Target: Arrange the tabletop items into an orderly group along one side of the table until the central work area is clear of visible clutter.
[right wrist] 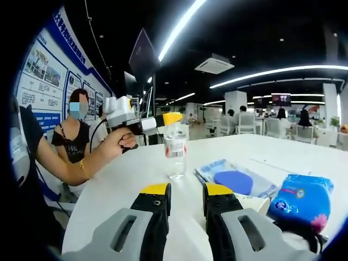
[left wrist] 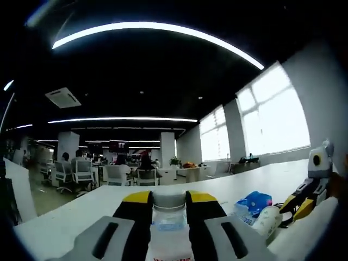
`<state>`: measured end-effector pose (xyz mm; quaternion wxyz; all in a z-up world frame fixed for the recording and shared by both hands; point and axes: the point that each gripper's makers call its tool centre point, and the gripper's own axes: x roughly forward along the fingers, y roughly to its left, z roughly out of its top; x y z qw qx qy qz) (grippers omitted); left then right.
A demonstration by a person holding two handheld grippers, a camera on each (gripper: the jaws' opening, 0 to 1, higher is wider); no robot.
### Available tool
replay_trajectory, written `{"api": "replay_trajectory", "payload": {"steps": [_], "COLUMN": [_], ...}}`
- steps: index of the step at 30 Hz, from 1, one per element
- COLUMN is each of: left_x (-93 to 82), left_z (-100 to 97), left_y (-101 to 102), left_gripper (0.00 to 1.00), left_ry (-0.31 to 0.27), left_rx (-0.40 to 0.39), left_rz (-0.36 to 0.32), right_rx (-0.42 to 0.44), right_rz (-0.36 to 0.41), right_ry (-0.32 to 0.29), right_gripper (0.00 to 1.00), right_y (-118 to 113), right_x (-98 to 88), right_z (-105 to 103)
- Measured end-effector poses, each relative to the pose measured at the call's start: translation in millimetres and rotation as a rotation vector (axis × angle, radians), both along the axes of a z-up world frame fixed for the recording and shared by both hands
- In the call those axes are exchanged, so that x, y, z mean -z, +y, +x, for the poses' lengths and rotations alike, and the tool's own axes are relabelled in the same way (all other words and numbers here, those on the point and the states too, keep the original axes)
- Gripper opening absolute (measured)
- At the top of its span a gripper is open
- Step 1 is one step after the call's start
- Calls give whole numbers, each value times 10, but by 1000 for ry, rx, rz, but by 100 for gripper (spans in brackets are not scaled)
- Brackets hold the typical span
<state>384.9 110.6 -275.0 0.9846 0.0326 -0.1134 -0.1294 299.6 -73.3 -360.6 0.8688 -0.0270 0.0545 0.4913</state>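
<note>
1. The left gripper (left wrist: 168, 209) is clamped on a clear plastic water bottle with a grey cap (left wrist: 169, 220); in the left gripper view its yellow-tipped black jaws press against both sides of the bottle just below the cap.
2. In the right gripper view the same bottle (right wrist: 175, 149) stands upright on the white table (right wrist: 283, 149), or just above it; contact at its base cannot be told. The left gripper (right wrist: 173, 120) holds it near the top, and a person's hand (right wrist: 120, 142) works that tool.
3. The right gripper (right wrist: 186, 191) holds nothing; its jaws stand apart, low over the table, with a bare strip of tabletop between them.
4. Just ahead of it lies a flat clear packet with a blue oval pad inside (right wrist: 235, 179), and to the right of that a blue soft tissue pack (right wrist: 302, 201). Both are near each other, and the bottle stands just beyond the packet.
5. The step in hand looks like placing the bottle beside this cluster.
6. Next, I judge, the left tongs must set the bottle down squarely and open without tipping it, while the free tongs close on the flat packet, whose thin edge may be hard to catch.
</note>
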Motion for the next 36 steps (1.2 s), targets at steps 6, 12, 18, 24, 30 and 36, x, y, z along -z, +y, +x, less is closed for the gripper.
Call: {"api": "replay_trajectory", "payload": {"steps": [6,12,18,24,30,36], "left_x": [-40,-262,-404,-438,-505,-455], "left_z": [-85,-212,-326,-413,-506,-543], "left_y": [16,41,-16,-135,-342,-511], "left_gripper": [23,23,23,23,22,22], "left_ry": [-37,-91,-124,-149,-174,-152], "left_rx": [-15,4,25,40,124,176], "left_rz": [50,11,3,45,67,88], "right_rx": [19,10,-14,-1,25,42], "right_rz": [14,-11,4,15,35,53], "right_ry": [8,-6,-3,-10,-1,-3], "right_gripper": [22,22,22,22,22,22], "right_y": [-44,-4,15,-23,-83,-125], "right_x": [-9,16,1,-32,-54,-93], "right_z": [38,18,1,40,101,124]}}
